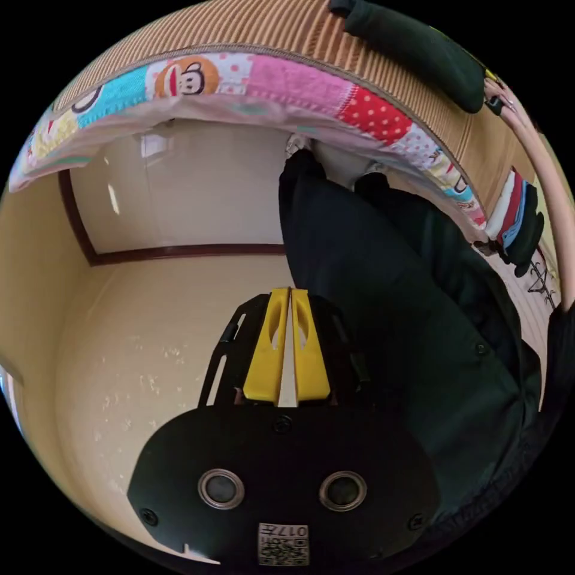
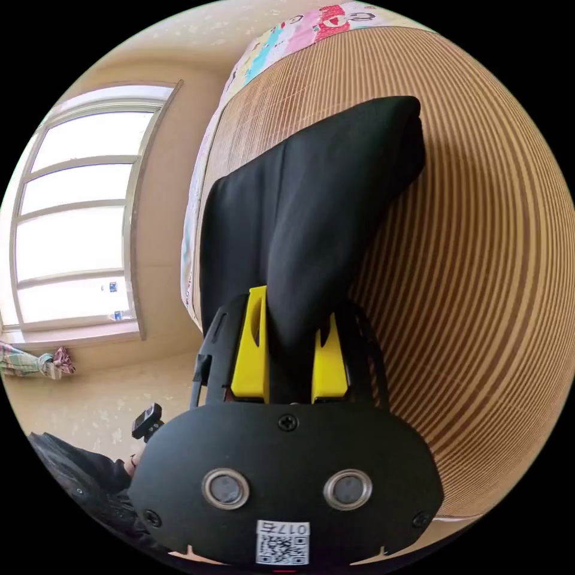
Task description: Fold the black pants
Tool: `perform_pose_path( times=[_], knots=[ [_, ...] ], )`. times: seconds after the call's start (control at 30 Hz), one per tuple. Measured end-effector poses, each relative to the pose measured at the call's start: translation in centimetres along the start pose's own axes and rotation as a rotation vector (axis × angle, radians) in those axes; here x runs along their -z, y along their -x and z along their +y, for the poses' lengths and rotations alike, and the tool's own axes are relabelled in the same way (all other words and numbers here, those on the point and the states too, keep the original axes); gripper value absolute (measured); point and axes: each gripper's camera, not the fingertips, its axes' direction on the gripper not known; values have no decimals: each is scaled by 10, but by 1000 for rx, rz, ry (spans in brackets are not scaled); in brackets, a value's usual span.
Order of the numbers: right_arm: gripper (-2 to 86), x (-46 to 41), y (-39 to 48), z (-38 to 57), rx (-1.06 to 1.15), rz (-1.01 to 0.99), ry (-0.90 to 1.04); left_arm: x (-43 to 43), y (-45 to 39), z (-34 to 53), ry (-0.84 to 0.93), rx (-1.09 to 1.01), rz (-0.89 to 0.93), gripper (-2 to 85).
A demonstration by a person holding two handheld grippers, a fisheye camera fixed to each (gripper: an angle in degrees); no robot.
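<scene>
Our right gripper (image 2: 290,326) has its fingers (image 2: 250,344) clamped on the black pants (image 2: 311,209), whose length runs straight away across the striped mat (image 2: 479,269) on the bed. Our left gripper (image 1: 289,341) is clenched empty off the bed's edge (image 1: 287,81), farther from them.

A: Where does the left gripper view look from?
B: Beside the bed, facing its patchwork quilt edge (image 1: 311,90) and pale floor (image 1: 150,359).
A: And the right gripper view?
B: Close over the striped bamboo mat (image 2: 479,269); both views share it.
</scene>
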Motion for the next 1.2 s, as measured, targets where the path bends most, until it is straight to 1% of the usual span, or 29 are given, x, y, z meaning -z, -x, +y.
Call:
perform_pose_path(
  times=[0.07, 0.13, 0.2, 0.23, 0.3, 0.4, 0.47, 0.5, 0.53, 0.57, 0.63, 0.67, 0.7, 0.73, 0.77, 0.8, 0.83, 0.87, 0.9, 0.93, 0.97, 1.0, 1.03, 1.07, 1.1, 1.13, 1.17, 1.2],
  knots=[
    [96, -37, 43, -14, 35, 8, 33, -19, 14, 5, 39, 71, 6, -5],
    [96, -73, 85, -27, 119, -26, 129, -44, 28, 7, 115, 143, 37, -5],
    [89, -100, 128, -35, 181, -121, 253, -63, 38, 10, 150, 194, 90, -6],
    [86, -100, 134, -34, 185, -158, 256, -73, 44, 12, 163, 220, 138, -6],
    [70, -78, 146, -21, 202, -290, 202, -87, 52, 15, 163, 264, 201, -7],
    [36, -29, 128, 12, 239, -406, 171, -113, 65, 12, 182, 296, 323, -9],
    [25, 12, 105, 39, 247, -416, 161, -126, 67, 3, 190, 281, 393, -10],
    [22, 43, 88, 59, 244, -377, 149, -131, 66, -7, 196, 256, 430, -10],
    [20, 60, 79, 70, 243, -350, 143, -132, 63, -18, 204, 230, 437, -10],
    [18, 96, 62, 91, 231, -287, 127, -131, 59, -25, 208, 213, 429, -10],
    [14, 160, 36, 126, 194, -176, 69, -116, 33, -59, 188, 100, 355, -10],
    [11, 206, 23, 150, 166, -95, 9, -110, 24, -68, 176, 69, 336, -10],
    [10, 254, 15, 175, 138, -2, -62, -96, 3, -87, 142, 3, 304, -10],
    [9, 279, 13, 189, 127, 50, -103, -78, -24, -104, 83, -82, 265, -10],
    [8, 327, 14, 218, 110, 168, -193, -67, -39, -112, 45, -125, 241, -10],
    [8, 375, 20, 251, 101, 297, -296, -46, -73, -124, -36, -202, 181, -10],
    [8, 397, 25, 268, 95, 360, -349, -26, -109, -132, -121, -278, 114, -10],
    [8, 439, 37, 305, 76, 482, -466, -17, -129, -134, -166, -323, 81, -10],
    [7, 475, 49, 345, 52, 581, -594, 0, -173, -135, -249, -428, 20, -10],
    [7, 492, 55, 366, 38, 620, -662, 13, -218, -133, -325, -535, -38, -10],
    [7, 522, 65, 411, 10, 678, -803, 17, -240, -130, -359, -586, -63, -10],
    [7, 544, 72, 455, -12, 722, -933, 23, -285, -121, -431, -700, -106, -10],
    [7, 552, 74, 477, -26, 745, -995, 26, -327, -109, -503, -816, -126, -10],
    [8, 564, 75, 519, -63, 790, -1111, 26, -347, -101, -539, -871, -124, -10],
    [9, 571, 72, 556, -88, 838, -1199, 25, -382, -86, -606, -979, -91, -10],
    [10, 572, 70, 573, -91, 866, -1231, 21, -412, -69, -670, -1080, -20, -10],
    [12, 572, 59, 600, -99, 912, -1270, 18, -425, -61, -697, -1126, 26, -10],
    [16, 572, 43, 621, -138, 937, -1277, 11, -448, -47, -734, -1212, 127, -10]
  ],
)
